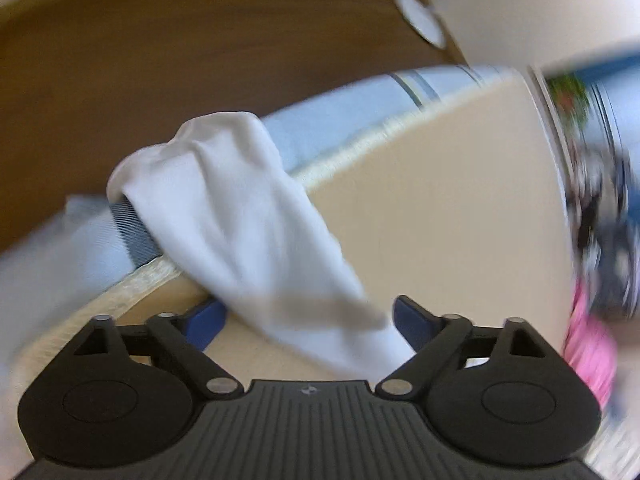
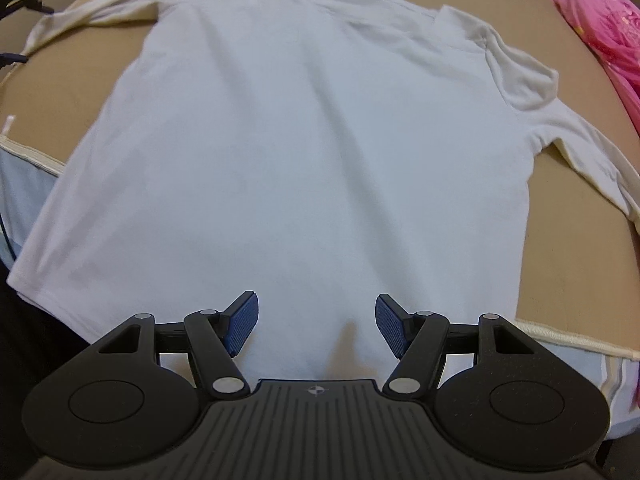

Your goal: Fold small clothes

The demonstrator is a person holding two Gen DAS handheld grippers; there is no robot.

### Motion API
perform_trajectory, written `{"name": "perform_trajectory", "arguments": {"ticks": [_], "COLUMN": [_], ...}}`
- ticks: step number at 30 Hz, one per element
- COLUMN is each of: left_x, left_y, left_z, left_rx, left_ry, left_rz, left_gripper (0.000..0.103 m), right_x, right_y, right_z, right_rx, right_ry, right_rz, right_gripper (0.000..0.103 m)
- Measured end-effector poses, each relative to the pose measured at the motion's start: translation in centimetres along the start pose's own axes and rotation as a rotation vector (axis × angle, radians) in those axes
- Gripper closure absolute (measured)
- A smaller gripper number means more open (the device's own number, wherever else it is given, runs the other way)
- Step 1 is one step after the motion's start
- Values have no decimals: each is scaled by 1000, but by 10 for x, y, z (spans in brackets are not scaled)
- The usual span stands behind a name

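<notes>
You are hovering both grippers, left (image 1: 306,320) and right (image 2: 316,326), fingers apart, gripping nothing; the white shirt's sleeve (image 1: 240,216) is draping off the bed's (image 2: 560,280) edge and may be dragging the white shirt (image 2: 288,140) askew.

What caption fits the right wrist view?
Open tongs hover over the hem of a white shirt spread flat on a tan mat.

White shirt (image 2: 304,140) on tan bed (image 2: 568,264); pink cloth (image 2: 600,20) far right of black right tool (image 2: 316,320), blue pads (image 2: 390,330).
</notes>
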State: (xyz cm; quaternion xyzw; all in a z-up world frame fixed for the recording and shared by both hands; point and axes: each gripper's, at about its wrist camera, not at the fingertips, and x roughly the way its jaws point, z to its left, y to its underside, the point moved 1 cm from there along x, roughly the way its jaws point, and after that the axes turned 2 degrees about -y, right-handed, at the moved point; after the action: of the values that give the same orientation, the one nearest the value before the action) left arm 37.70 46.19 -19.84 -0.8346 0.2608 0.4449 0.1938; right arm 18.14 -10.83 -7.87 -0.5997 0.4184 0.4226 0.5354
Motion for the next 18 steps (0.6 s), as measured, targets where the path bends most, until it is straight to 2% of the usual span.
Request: {"name": "perform_trajectory", "arguments": {"ticks": [1,2,3,6,8,9,11,12,13,14,15,18], "left_x": [-5,-13,-21,-46,-51,-49,-34,-21,-11,-6,-4,0], "left_y": [-7,-11,-19,-34,-48,-52,-58,-60,-60,-59,-57,-52], "left_z": [0,-1,-3,-22,-49,-66,-105,-121,-133,-137,-138,-105], "left_rx": [-71,-105,-114,-93,-57,-27,83,147,197,215,218,144], "left_ry": [13,-3,-35,-19,-37,-43,-95,-143,-207,-255,-273,-202], "left_rz": [-42,-78,-87,-147,-146,-150,-165,-166,-179,-219,-249,-224], "left_gripper": [34,70,93,94,94,93,69,27,4,3,4,4], "right_x": [1,2,3,9,17,22,29,31,31,30,30,32], "right_y": [-1,-1,-2,-6,-7,-8,-10,-11,-12,-12,-13,-12], "right_z": [-2,-5,-7,-16,-19,-20,-21,-21,-22,-23,-25,-32], "right_rx": [3,6,8,13,11,9,13,15,16,16,14,7], "right_ry": [5,8,10,8,2,1,1,-5,-10,-10,-8,14], "right_rz": [8,13,15,19,35,47,61,62,61,59,57,56], "right_gripper": [36,36,36,36,36,36,36,36,36,36,36,35]}}
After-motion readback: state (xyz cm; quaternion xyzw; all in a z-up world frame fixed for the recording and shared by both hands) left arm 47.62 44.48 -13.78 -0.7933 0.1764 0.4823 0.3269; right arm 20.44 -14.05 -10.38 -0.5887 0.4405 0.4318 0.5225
